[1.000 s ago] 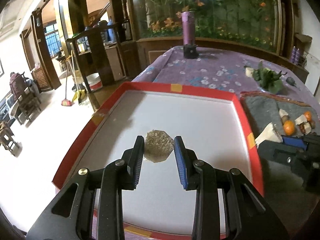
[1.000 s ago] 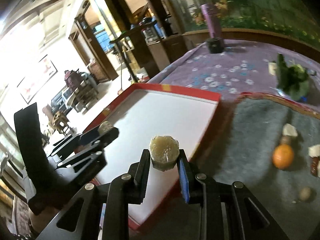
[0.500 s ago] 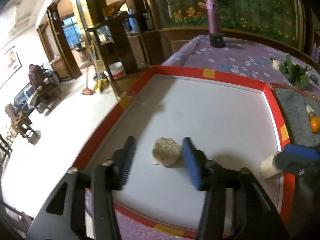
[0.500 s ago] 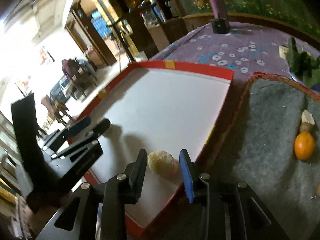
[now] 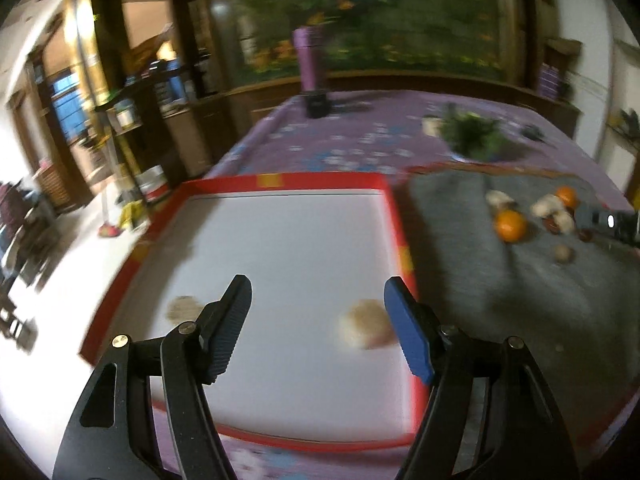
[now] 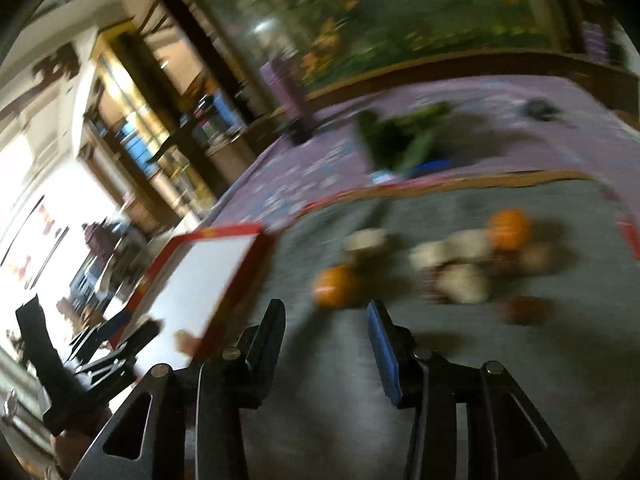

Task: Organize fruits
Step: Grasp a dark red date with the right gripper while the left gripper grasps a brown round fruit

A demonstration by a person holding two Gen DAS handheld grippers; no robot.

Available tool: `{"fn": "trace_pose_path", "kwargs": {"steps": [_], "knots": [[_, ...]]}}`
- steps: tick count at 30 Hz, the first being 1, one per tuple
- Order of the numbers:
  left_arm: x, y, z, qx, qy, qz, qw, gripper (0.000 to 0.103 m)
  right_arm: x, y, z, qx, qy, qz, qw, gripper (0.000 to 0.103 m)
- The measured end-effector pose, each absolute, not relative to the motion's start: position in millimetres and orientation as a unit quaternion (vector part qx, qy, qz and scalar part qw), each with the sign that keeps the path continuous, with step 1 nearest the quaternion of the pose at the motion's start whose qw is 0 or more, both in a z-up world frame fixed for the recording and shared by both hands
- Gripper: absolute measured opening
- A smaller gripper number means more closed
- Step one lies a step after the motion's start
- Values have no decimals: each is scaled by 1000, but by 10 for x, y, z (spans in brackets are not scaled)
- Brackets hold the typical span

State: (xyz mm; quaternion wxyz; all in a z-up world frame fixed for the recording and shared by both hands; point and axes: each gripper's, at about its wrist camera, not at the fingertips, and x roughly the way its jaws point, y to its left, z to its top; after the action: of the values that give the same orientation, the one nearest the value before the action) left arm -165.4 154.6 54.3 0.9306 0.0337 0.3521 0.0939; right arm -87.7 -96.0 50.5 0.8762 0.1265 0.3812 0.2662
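Released, both pale fruit pieces [image 5: 365, 329] lie on the red-rimmed tray [image 5: 394, 216] (blurred), both grippers' jaws wide, empty.

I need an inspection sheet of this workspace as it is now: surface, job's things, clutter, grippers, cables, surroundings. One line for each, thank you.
Surface: purple flowered tablecloth; red-rimmed white tray beside grey felt mat.
Job's things: two pale cut pieces on the tray, apart; two oranges, pale chunks and small brown fruits on the mat.
Clutter: leafy greens, purple bottle, small black object.
Grippers: left gripper open over the tray, empty; right gripper open over the mat, empty.
Cables: nothing seen.
Surroundings: floral wall picture, wooden shelves; both views blurred.
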Motion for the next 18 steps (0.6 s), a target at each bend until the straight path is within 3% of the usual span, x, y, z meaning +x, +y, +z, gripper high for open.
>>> {"fn": "trace_pose_path", "kwargs": {"steps": [9,18], "knots": [[-1605,935,478,72,371,23,926,70,-996,-1779,437,135,384,194,892,42],[-1467,328,422,92,395,-56,912,70,-862,-1868,305,112,412,166,889,42]]}}
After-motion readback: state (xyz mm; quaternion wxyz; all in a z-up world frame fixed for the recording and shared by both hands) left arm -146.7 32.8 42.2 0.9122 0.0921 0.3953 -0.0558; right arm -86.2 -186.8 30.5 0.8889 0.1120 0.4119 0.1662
